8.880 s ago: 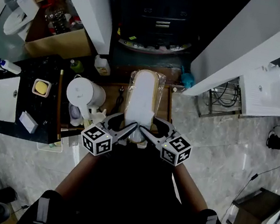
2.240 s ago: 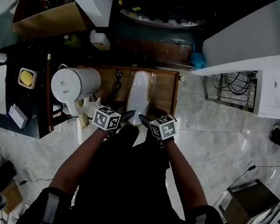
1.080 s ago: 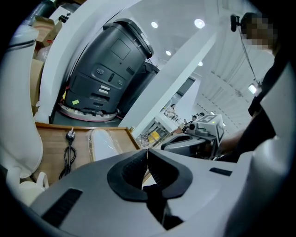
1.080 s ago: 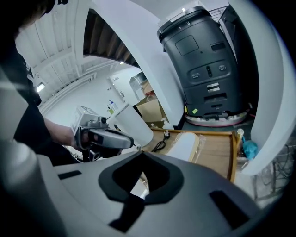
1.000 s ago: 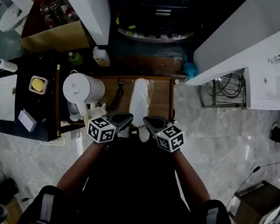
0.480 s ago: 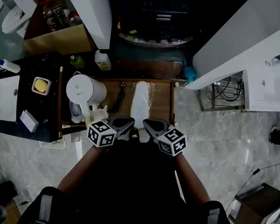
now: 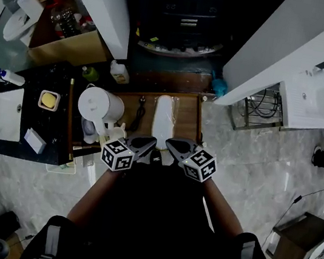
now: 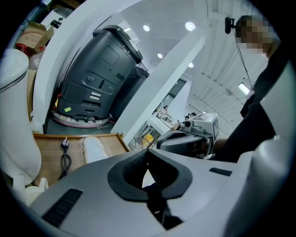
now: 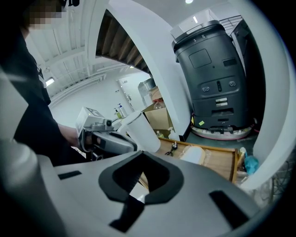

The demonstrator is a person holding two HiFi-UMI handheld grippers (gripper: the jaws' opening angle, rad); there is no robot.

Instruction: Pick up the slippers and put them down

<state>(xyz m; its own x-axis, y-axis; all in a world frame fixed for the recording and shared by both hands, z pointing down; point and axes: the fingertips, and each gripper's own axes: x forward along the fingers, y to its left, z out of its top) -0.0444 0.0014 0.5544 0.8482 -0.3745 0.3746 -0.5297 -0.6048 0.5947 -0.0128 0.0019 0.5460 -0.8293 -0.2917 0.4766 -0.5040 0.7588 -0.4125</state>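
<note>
A pair of white slippers in clear wrap (image 7: 164, 116) lies lengthwise on a wooden tray (image 7: 188, 121) on the floor, just ahead of me. Both grippers hover side by side near the tray's near edge, apart from the slippers. My left gripper (image 7: 147, 145) is shut with nothing in it, and so is my right gripper (image 7: 172, 145). In the left gripper view its closed jaws (image 8: 147, 154) point past the slippers (image 8: 95, 148), with the right gripper (image 8: 187, 140) alongside. The right gripper view shows closed jaws (image 9: 140, 154), the slippers (image 9: 193, 154) and the left gripper (image 9: 102, 137).
A black cable (image 7: 138, 111) lies on the tray left of the slippers. A white jug (image 7: 99, 107) stands at the tray's left edge. A dark grey machine (image 7: 182, 17) sits beyond, between two white beams. A wire rack (image 7: 264, 108) stands to the right.
Earlier both grippers held the wrapped slippers' near end up, then set them on the tray. They have since let go, drawn back toward me and lifted slightly.
</note>
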